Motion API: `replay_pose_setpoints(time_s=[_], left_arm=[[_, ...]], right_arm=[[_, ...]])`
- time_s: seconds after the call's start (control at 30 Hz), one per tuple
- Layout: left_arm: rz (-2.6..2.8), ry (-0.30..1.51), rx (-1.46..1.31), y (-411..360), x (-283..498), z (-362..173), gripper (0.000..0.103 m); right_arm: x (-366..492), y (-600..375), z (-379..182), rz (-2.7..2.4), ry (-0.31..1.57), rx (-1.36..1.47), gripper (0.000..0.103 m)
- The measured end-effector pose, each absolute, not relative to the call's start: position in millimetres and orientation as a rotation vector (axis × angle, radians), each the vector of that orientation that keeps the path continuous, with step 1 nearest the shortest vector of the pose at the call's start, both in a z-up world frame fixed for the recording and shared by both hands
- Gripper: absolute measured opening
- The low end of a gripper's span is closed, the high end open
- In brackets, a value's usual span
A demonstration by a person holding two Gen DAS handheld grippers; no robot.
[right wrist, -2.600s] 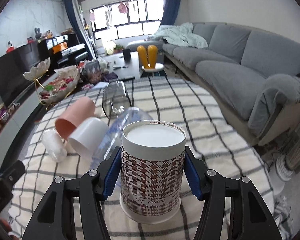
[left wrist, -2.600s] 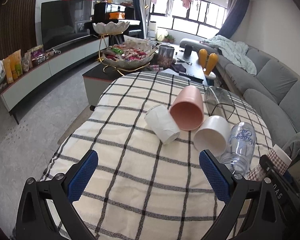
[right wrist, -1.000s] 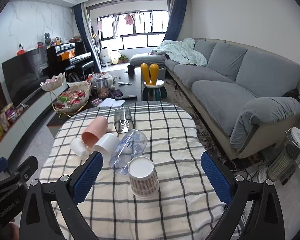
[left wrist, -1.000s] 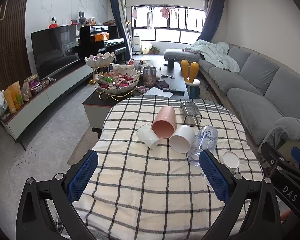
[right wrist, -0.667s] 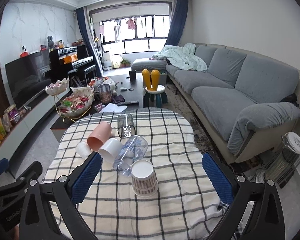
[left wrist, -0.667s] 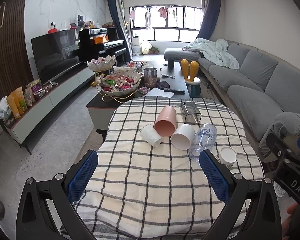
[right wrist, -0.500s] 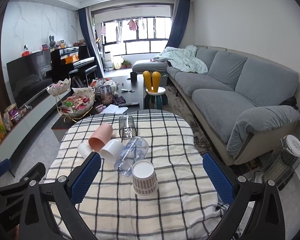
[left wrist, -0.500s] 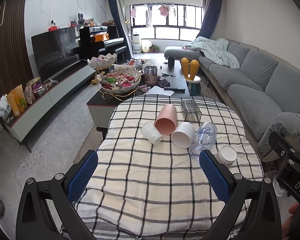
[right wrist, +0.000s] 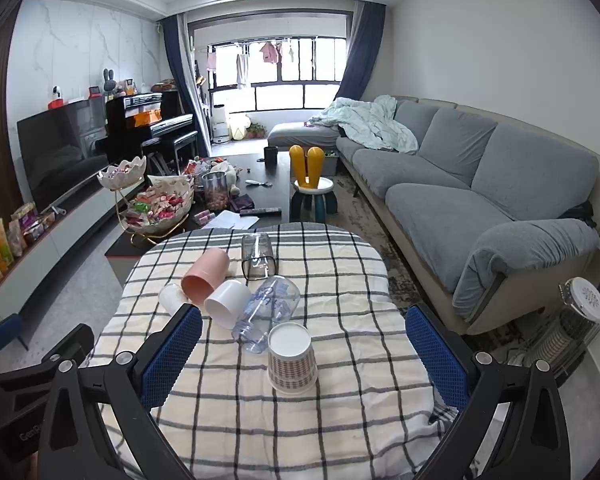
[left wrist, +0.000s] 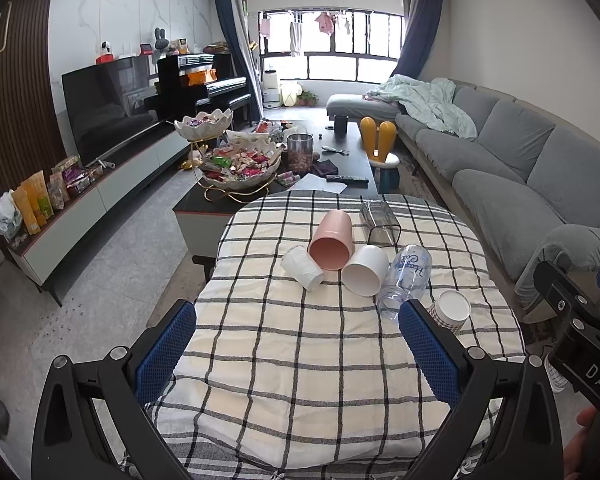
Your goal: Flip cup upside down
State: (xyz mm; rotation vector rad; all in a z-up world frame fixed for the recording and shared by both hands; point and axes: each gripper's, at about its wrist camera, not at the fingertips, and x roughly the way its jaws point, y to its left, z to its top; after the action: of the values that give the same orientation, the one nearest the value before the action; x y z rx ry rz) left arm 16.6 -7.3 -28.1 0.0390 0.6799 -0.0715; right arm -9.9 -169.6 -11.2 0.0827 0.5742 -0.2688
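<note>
Checked table [right wrist: 340, 400]: one upturned cup [right wrist: 292, 360], five lying.

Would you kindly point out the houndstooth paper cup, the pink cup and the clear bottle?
houndstooth paper cup [right wrist: 292, 364]: right wrist view, patterned side wall.
pink cup [right wrist: 205, 270]: right wrist view, outer side.
clear bottle [right wrist: 270, 308]: right wrist view, mid-body.

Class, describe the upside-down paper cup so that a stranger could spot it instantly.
Start at the checked tablecloth. Nearest the camera, just in front of the clear bottle, is the paper cup. It alone stands upright, base up, with a brown houndstooth pattern; the other cups lie on their sides.
</note>
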Motion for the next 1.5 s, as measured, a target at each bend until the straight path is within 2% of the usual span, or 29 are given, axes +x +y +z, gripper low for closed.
replay_pose_setpoints(time_s=[1.5], left_arm=[[-0.082,0.685,0.036,-14.8,15.3,-30.3,0.103]], right_arm=[[-12.6,-166.5,-11.8,-0.266,0.581,0.083,0.102]])
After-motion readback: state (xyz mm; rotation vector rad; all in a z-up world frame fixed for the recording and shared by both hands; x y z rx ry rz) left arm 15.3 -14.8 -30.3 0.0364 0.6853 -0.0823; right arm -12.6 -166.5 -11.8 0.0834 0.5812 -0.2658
